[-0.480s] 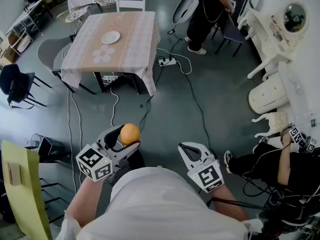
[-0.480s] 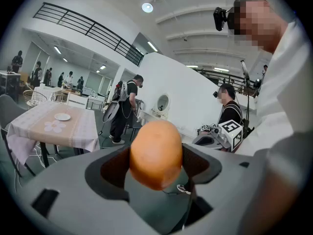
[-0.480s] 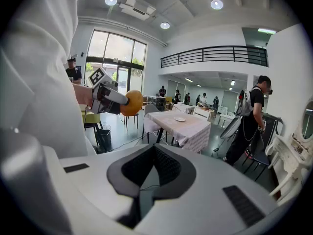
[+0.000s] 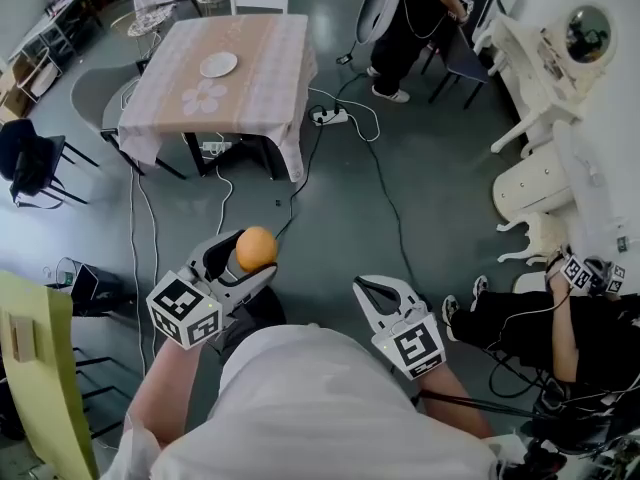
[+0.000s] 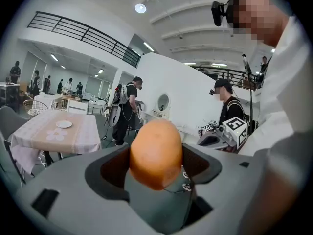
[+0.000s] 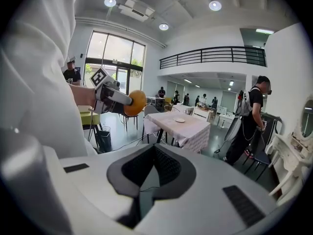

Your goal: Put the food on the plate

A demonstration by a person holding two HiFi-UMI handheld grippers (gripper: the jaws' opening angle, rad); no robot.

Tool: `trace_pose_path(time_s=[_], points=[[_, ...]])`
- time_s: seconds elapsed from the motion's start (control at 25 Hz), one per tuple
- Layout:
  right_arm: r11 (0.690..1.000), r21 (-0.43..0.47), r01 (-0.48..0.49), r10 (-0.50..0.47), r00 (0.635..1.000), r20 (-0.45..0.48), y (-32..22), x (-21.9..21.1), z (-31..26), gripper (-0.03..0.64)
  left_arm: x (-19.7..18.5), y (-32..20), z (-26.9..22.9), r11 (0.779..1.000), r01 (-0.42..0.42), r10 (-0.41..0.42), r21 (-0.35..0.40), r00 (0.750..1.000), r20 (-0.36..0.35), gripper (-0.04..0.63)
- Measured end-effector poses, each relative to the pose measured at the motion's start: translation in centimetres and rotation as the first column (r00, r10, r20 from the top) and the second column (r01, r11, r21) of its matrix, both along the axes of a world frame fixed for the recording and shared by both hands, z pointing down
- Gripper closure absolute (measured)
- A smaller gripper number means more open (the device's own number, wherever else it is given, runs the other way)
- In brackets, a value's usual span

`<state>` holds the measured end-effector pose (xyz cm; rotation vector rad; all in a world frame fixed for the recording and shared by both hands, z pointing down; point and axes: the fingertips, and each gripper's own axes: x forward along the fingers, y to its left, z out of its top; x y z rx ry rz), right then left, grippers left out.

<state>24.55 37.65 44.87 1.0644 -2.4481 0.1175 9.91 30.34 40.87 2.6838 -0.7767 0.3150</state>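
An orange, rounded piece of food [image 4: 256, 249] sits between the jaws of my left gripper [image 4: 243, 260], which is shut on it low at the left of the head view. In the left gripper view the food [image 5: 155, 153] fills the gap between the dark pads. A small white plate [image 4: 218, 64] lies on the pink-clothed table [image 4: 255, 63] far ahead; the same plate [image 5: 63, 124] shows at the left of the left gripper view. My right gripper [image 4: 371, 289] is shut with nothing in it. Its view shows the plate [image 6: 180, 120] and the held food [image 6: 136, 103].
Cables [image 4: 380, 168] trail across the grey floor between me and the table. A person [image 4: 410, 28] stands at the back, another sits at the right [image 4: 560, 328]. White furniture [image 4: 540, 188] lines the right wall. A yellow-green chair [image 4: 40, 368] is at my left.
The table and plate have shifted slightly up and left in the head view. My left gripper with the food sits a little higher. Both grips are unchanged.
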Motion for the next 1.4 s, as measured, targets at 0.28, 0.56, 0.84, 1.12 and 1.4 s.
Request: trace_pose_path(time_s=[0.28, 0.56, 0.84, 1.12, 1.4], points=[[0.998, -0.001, 0.058, -0.058, 0.998, 0.005, 0.9, -0.7, 0.2, 0.604, 0.3, 1.8, -0.5, 1.000, 0.022, -0.022, 0.002, 1.000, -0.010, 0.249], [0.997, -0.019, 0.079, -0.078, 0.997, 0.028, -1.2, -2.3, 0.9, 0.603, -1.9, 0.6, 0.7, 0.998, 0.063, -0.062, -0.026, 0.998, 0.012, 0.249], [0.999, -0.013, 0.041, -0.041, 0.999, 0.025, -11.4, -7.2, 1.6, 0.550, -6.7, -8.7, 2.1, 0.999, 0.051, -0.051, -0.010, 0.998, 0.042, 0.249], [0.998, -0.024, 0.058, -0.058, 0.998, 0.003, -23.5, -16.1, 0.0, 0.508, -14.6, -19.8, 2.9, 1.000, 0.029, -0.029, 0.005, 0.990, 0.139, 0.249], [0.999, -0.005, 0.041, -0.041, 0.999, -0.002, -32.6, -23.3, -1.4, 0.508, -21.2, -30.6, 3.4, 0.997, -0.028, 0.007, 0.077, 0.967, 0.254, 0.249]])
